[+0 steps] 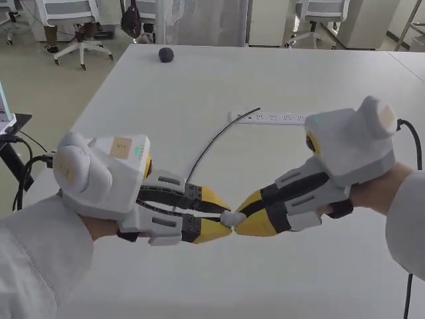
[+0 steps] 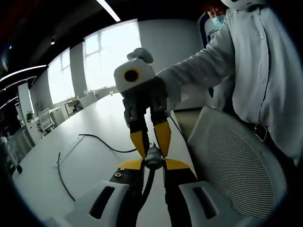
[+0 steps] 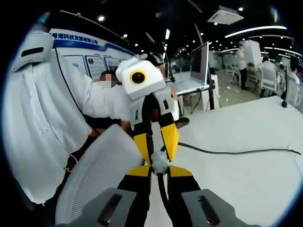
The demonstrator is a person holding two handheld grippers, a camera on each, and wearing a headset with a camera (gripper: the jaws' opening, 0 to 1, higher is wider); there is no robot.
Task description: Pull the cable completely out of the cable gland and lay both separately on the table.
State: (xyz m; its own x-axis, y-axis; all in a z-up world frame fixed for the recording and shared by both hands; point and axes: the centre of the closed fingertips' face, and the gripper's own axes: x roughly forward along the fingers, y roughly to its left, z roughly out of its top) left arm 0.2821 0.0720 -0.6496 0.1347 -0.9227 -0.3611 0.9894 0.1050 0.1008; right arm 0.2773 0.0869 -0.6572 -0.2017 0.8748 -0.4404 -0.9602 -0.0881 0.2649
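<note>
My left gripper (image 1: pixel 224 215) and right gripper (image 1: pixel 240 215) meet tip to tip a little above the white table (image 1: pixel 279 73). Between the tips sits a small grey-white cable gland (image 1: pixel 232 218). The right gripper is shut on the gland. A black cable (image 1: pixel 216 141) leaves the gland, passes between the left gripper's jaws, which are shut on it, and trails across the table toward the far side. In the left gripper view the gland (image 2: pixel 154 158) sits at my jaw tips with the cable (image 2: pixel 147 183) running back between them. The right gripper view has the gland (image 3: pixel 160 163) and the trailing cable (image 3: pixel 236 152).
A white power strip (image 1: pixel 269 117) lies beyond the cable's far end. A dark round object (image 1: pixel 166 54) rests near the table's far edge. Office chairs (image 1: pixel 73 26) stand on the floor behind. A mesh chair back (image 2: pixel 236 161) is close by the person.
</note>
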